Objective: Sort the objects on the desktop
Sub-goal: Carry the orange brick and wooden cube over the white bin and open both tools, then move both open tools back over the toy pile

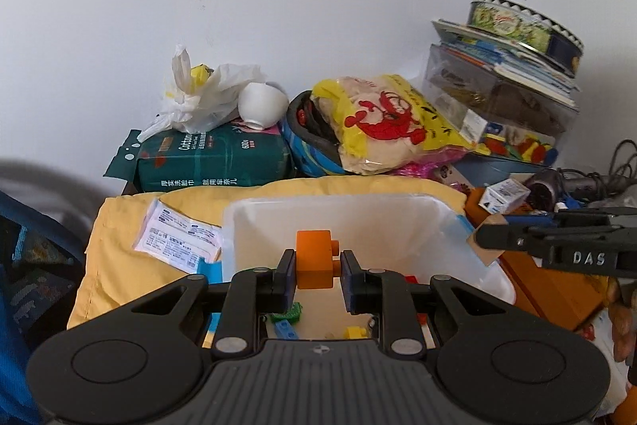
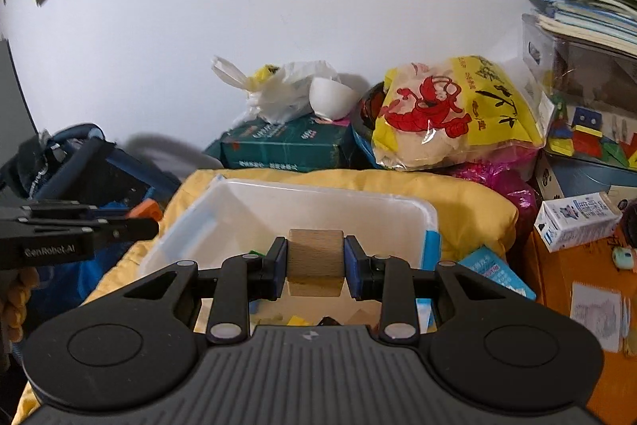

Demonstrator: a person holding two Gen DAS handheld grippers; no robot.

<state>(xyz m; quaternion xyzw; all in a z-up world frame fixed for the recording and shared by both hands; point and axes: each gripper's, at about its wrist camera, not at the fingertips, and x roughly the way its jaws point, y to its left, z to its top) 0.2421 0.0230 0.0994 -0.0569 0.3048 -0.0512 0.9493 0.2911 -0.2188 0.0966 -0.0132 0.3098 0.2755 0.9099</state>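
- Left gripper: its two fingers were clamped on one orange block, held at centre frame above the white bin.
- Right gripper: its two fingers were clamped on one plain wooden block, held at centre frame over the same bin.
- One bin, resting on a yellow cloth; several small coloured pieces lay on its floor, at least three visible in the left view.
- Behind it, mid frame: one green tissue pack, one white bowl tipped on it, one yellow bag with a red print.
- Upper right: one round tin on a stack of books.
- Right side: one small carton.
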